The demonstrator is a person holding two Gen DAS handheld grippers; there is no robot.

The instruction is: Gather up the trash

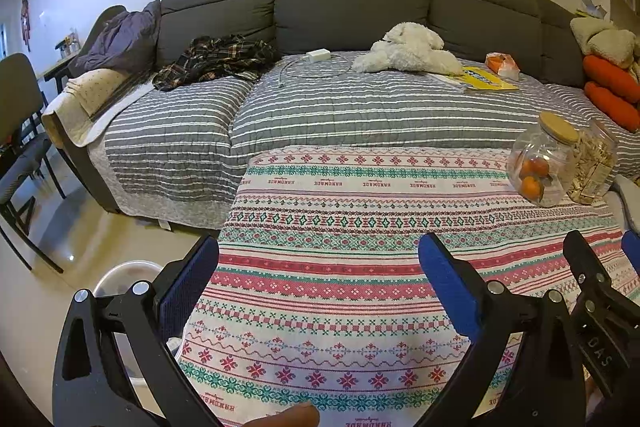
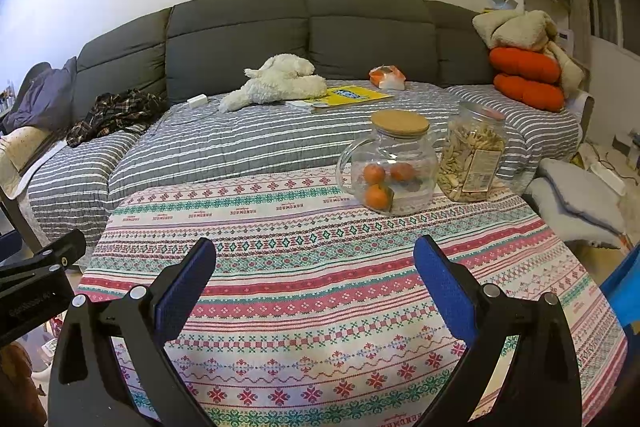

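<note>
Tongs (image 1: 318, 255) (image 2: 314, 257) agape over tablecloth (image 2: 320, 307)

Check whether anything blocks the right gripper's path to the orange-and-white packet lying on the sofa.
Yes. The right gripper is open over the patterned table. On the line to the orange-and-white packet stand the glass jug holding oranges and the snack jar at the table's far edge. Whether the packet is trash is unclear.

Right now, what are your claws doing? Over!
Left claw open, empty. Right claw open, empty. Both over tablecloth; no trash picked. Maybe trash: orange wrapper on sofa. Glass jars between.
</note>
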